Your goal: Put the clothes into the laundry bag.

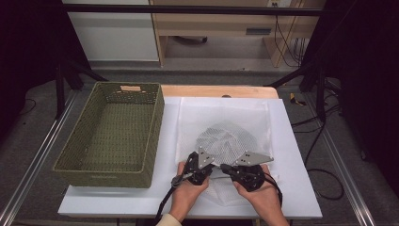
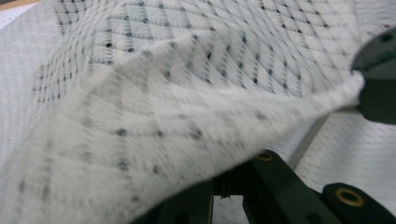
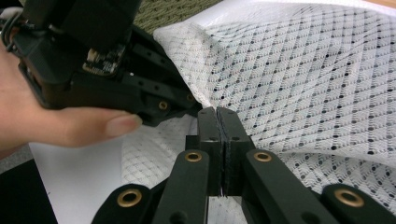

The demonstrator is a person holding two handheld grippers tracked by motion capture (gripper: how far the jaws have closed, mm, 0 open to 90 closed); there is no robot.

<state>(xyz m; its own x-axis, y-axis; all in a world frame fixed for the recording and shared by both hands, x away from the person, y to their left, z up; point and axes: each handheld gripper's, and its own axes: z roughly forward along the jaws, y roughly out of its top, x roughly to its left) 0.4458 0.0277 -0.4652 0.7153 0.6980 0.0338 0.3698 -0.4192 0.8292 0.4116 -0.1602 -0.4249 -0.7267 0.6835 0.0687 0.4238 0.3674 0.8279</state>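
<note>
White rectangular table (image 1: 291,155): work surface. Olive-green woven rectangular basket (image 1: 113,134), at nine o'clock, stands open. White diamond-mesh fabric bag (image 1: 226,125), at centre, lies flat at twelve o'clock with its six-o'clock edge lifted into a fold. The fabric is judged light, limp and easily snagged; it sags between holds, so the hemmed edge is the surest place to take it. Left gripper (image 1: 212,165) and right gripper (image 1: 223,166), at six o'clock, nearly meet, each with jaws fully closed and pinching that raised edge of the bag (image 3: 299,65).
</note>
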